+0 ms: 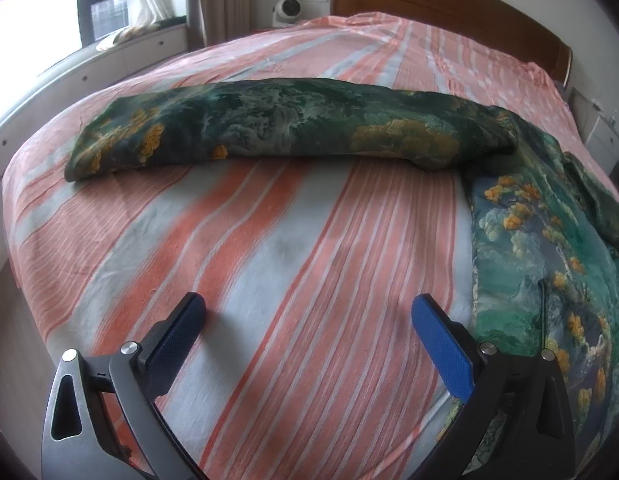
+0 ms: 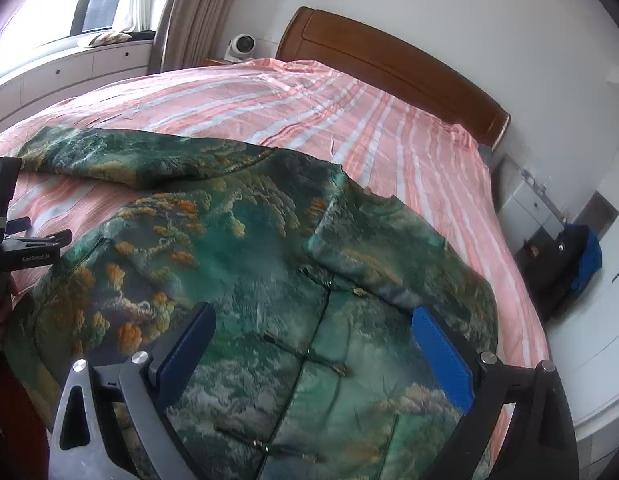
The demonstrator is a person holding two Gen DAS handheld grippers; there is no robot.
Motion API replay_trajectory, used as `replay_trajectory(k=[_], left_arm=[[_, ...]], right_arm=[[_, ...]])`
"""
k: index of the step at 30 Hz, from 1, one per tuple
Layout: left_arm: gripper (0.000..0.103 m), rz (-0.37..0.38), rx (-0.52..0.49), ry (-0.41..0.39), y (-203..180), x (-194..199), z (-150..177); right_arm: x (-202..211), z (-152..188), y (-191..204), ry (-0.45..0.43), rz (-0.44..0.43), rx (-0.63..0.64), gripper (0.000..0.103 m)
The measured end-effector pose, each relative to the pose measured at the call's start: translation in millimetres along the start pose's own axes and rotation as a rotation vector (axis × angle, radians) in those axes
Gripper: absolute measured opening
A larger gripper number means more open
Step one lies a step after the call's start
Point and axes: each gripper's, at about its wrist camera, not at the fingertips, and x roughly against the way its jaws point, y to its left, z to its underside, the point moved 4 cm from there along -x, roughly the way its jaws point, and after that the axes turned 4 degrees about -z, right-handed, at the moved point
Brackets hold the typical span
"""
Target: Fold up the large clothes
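Observation:
A large green garment with a landscape print and orange patches lies on the bed. In the left wrist view its long sleeve (image 1: pixel 269 124) stretches across the bed, and its body (image 1: pixel 549 264) lies at the right. My left gripper (image 1: pixel 307 306) is open and empty above the bare sheet, left of the body. In the right wrist view the body (image 2: pixel 269 264) fills the middle, with the right sleeve (image 2: pixel 373 248) folded over it. My right gripper (image 2: pixel 313 318) is open and empty above the garment's front. The left gripper's body (image 2: pixel 17 248) shows at the left edge.
The bed has a pink and white striped sheet (image 1: pixel 289 248) and a wooden headboard (image 2: pixel 389 60). A small white fan (image 2: pixel 241 46) stands beside the headboard. White window cabinets (image 2: pixel 69 68) run along the left. A nightstand (image 2: pixel 525 204) and a dark bag (image 2: pixel 577 256) stand at the right.

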Motion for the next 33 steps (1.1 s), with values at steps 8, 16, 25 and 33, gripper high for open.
replay_trajectory(k=[8, 16, 25, 33], left_arm=[[0.103, -0.002, -0.002, 0.001, 0, 1, 1], [0.103, -0.008, -0.008, 0.003, 0, 1, 3], [0.103, -0.013, -0.021, 0.008, -1, 0, 3], [0.103, -0.013, -0.021, 0.008, -1, 0, 3]], right_arm=[[6, 10, -38, 0.023, 0.051, -0.096, 0.098], [14, 19, -74, 0.027, 0.101, -0.177, 0.099], [22, 25, -96, 0.025, 0.148, -0.210, 0.099], [29, 20, -86, 0.006, 0.180, -0.148, 0.099]])
